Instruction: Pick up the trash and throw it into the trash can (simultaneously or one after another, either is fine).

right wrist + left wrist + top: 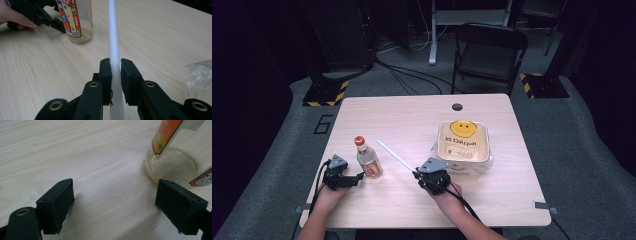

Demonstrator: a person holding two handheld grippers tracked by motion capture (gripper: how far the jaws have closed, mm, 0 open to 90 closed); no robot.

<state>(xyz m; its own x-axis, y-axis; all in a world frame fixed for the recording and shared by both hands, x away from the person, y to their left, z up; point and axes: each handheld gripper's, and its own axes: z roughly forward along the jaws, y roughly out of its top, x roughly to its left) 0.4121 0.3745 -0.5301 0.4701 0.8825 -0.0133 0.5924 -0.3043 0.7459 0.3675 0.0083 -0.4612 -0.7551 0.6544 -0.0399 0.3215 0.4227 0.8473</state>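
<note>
So the right gripper [115, 68] has its jaws pinched tight on a white plastic straw [395, 155], grabbing it near one end. The rest of it pokes out over the wooden table [412, 115], angled up and away toward the far left. A straw like that should be super light and a bit bendy, and smooth enough to slip or swivel in the pads, so squeezing hard could flatten it. Holding it near the end gives reach, but I'd guess the free tip wobbles.

The glass bottle [368, 158] with the red cap [359, 140] stands upright just left of the straw, not touching it. It's probably heavier, hard and breakable, so the body is the place to grab. The left gripper [115, 197] sits right beside the bottle's base, jaws spread wide, gripping nothing.
</note>
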